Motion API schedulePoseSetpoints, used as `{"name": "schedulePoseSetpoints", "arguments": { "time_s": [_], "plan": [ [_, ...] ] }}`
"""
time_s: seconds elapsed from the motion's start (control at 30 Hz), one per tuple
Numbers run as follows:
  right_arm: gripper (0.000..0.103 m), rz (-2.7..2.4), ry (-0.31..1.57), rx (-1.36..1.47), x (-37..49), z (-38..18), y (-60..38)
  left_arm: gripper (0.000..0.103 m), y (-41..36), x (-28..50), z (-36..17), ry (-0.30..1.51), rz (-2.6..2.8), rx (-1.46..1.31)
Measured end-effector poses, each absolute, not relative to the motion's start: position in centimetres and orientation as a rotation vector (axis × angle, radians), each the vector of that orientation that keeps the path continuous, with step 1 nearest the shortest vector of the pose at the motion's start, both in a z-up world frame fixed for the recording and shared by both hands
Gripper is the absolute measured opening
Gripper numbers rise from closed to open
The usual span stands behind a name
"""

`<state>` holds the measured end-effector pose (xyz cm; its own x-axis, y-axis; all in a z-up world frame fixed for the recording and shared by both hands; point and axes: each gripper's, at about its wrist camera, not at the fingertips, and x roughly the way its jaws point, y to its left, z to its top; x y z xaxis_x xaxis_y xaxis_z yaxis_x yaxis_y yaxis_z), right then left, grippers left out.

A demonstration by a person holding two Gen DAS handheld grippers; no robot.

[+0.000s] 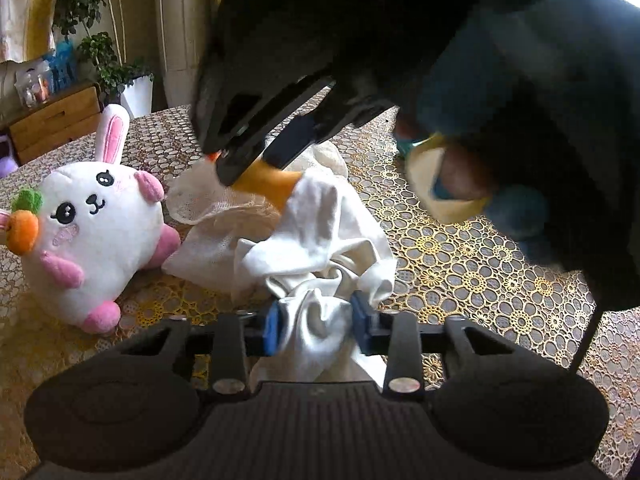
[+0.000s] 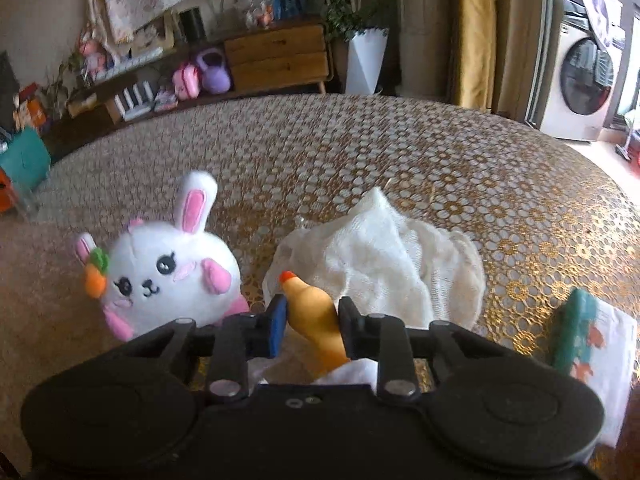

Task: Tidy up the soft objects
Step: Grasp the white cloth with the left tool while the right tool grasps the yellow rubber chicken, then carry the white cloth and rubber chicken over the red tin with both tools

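While left gripper [image 1: 316, 330] clamps one white cloth [image 1: 320, 240], right gripper [image 2: 312, 322] clamps one yellow toy [image 2: 314, 312]; one bunny [image 1: 92, 228].

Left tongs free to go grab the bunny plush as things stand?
Probably not yet. The left tongs are shut on the white cloth. The bunny plush sits uncovered beside the cloth, so the path looks free once they let go.
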<state>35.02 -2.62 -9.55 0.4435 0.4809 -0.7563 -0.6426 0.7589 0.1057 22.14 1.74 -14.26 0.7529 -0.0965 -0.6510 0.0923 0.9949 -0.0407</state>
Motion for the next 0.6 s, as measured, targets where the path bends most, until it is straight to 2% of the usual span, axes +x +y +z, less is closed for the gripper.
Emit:
{"name": "schedulePoseSetpoints", "arguments": {
  "time_s": [0.03,0.1,0.3,0.6],
  "plan": [
    [0.026,0.699,0.857,-0.196,34.9,-9.3,-2.7,0.030,1.7,22.1,-14.2,0.712,-0.103,-0.006],
    [0.026,0.685,0.841,-0.169,34.5,-8.7,-3.8,0.018,1.9,22.1,-13.9,0.715,-0.099,-0.003],
    [0.025,0.639,0.803,-0.085,33.4,-7.4,-7.4,0.013,2.0,21.2,-12.9,0.724,-0.106,-0.026],
    [0.024,0.593,0.772,0.023,30.0,-5.9,-12.3,0.012,1.5,20.0,-10.2,0.711,-0.127,-0.029]
  ]
}}
